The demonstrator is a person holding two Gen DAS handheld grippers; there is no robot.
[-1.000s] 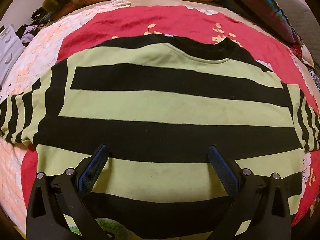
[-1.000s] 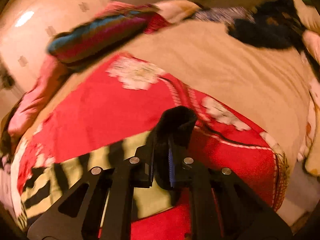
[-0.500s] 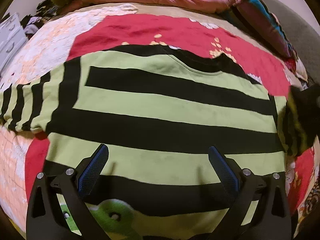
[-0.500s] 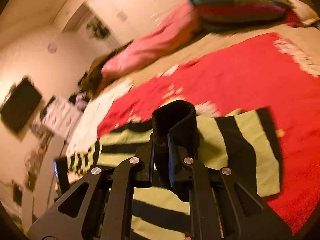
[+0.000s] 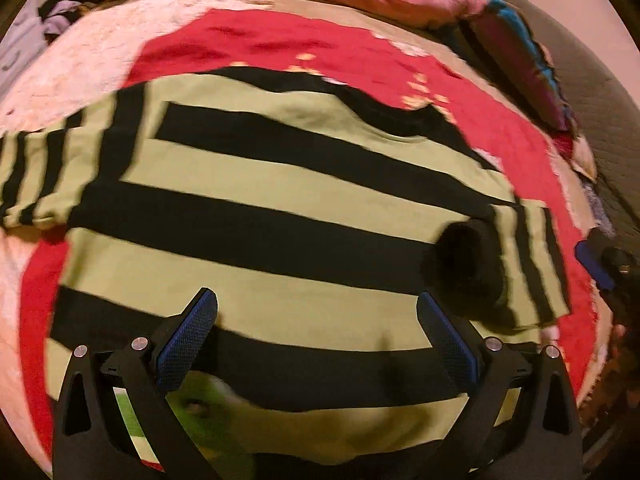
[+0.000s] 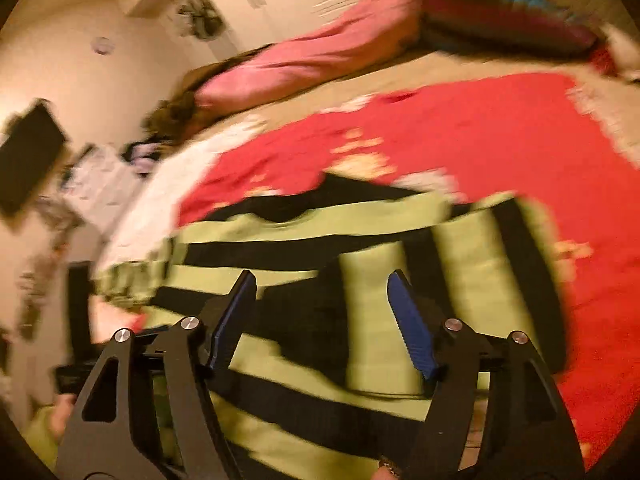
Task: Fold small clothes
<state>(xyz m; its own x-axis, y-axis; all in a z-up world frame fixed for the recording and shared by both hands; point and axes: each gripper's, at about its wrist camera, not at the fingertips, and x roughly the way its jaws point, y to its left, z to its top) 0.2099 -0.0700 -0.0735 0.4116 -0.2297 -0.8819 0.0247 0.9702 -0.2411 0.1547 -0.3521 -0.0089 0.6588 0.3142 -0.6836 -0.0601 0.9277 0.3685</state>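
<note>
Just ahead of the right gripper (image 6: pixel 322 312), jaws just opened and empty: striped shirt (image 5: pixel 280 200) on red blanket (image 5: pixel 320 48), 1 sleeve (image 5: pixel 524 264) folded in. Left gripper (image 5: pixel 316 344) spread wide, empty. Other sleeve (image 5: pixel 36 172) left to fold.

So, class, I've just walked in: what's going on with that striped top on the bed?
A person is folding a green and black striped top spread flat on a red blanket. One sleeve is now folded in over the body. The right claw has just been opening, with nothing between its pads, and hangs over that sleeve. The left claw is open above the lower part of the top. The other sleeve is not yet folded.
</note>
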